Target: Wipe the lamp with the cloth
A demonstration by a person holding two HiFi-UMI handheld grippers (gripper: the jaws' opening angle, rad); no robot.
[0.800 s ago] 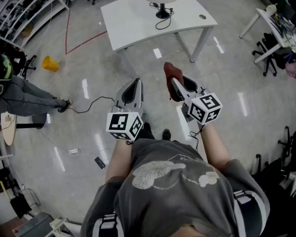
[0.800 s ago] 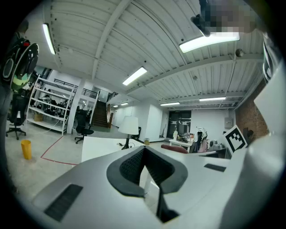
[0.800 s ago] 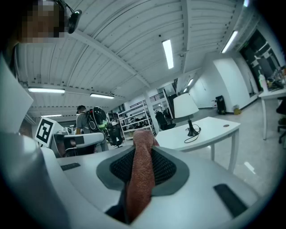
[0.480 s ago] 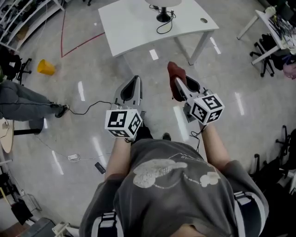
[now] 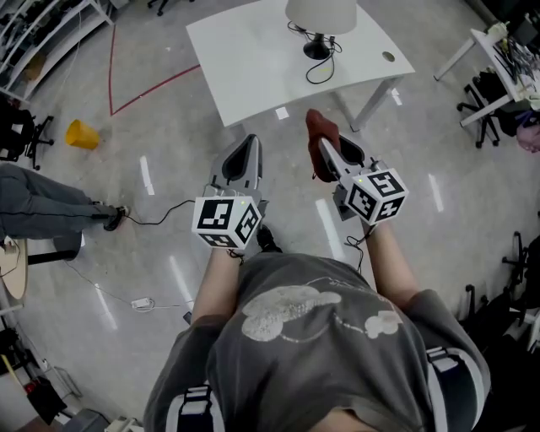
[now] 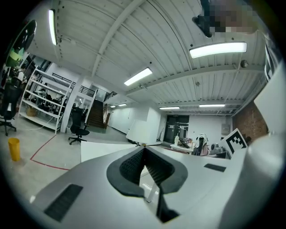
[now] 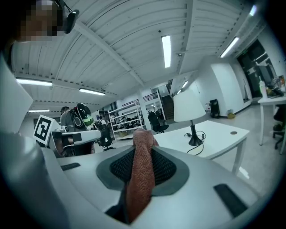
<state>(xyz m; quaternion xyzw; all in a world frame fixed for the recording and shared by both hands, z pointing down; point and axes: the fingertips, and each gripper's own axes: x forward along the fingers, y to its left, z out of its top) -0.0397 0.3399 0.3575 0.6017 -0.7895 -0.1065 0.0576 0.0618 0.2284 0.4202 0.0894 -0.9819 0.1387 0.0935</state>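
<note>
A lamp (image 5: 321, 17) with a white shade and a black base stands on a white table (image 5: 253, 59) at the top of the head view, its cable looped beside the base. My right gripper (image 5: 325, 150) is shut on a dark red cloth (image 5: 317, 135), held above the floor short of the table. In the right gripper view the cloth (image 7: 142, 174) runs up between the jaws, with the lamp (image 7: 190, 107) ahead to the right. My left gripper (image 5: 249, 145) is shut and holds nothing. Its own view shows the lamp shade (image 6: 143, 133) just past the jaw tips (image 6: 144, 150).
A yellow bucket (image 5: 82, 133) and a seated person's legs (image 5: 51, 207) are on the left, with a black cable (image 5: 160, 211) trailing over the floor. A cluttered desk (image 5: 498, 51) and chairs (image 5: 481, 93) stand at the right. Red tape (image 5: 152, 84) marks the floor.
The table and lamp have come nearer, and the lamp shade now shows at the top of the head view. Both grippers keep the same pose, the cloth still held.
</note>
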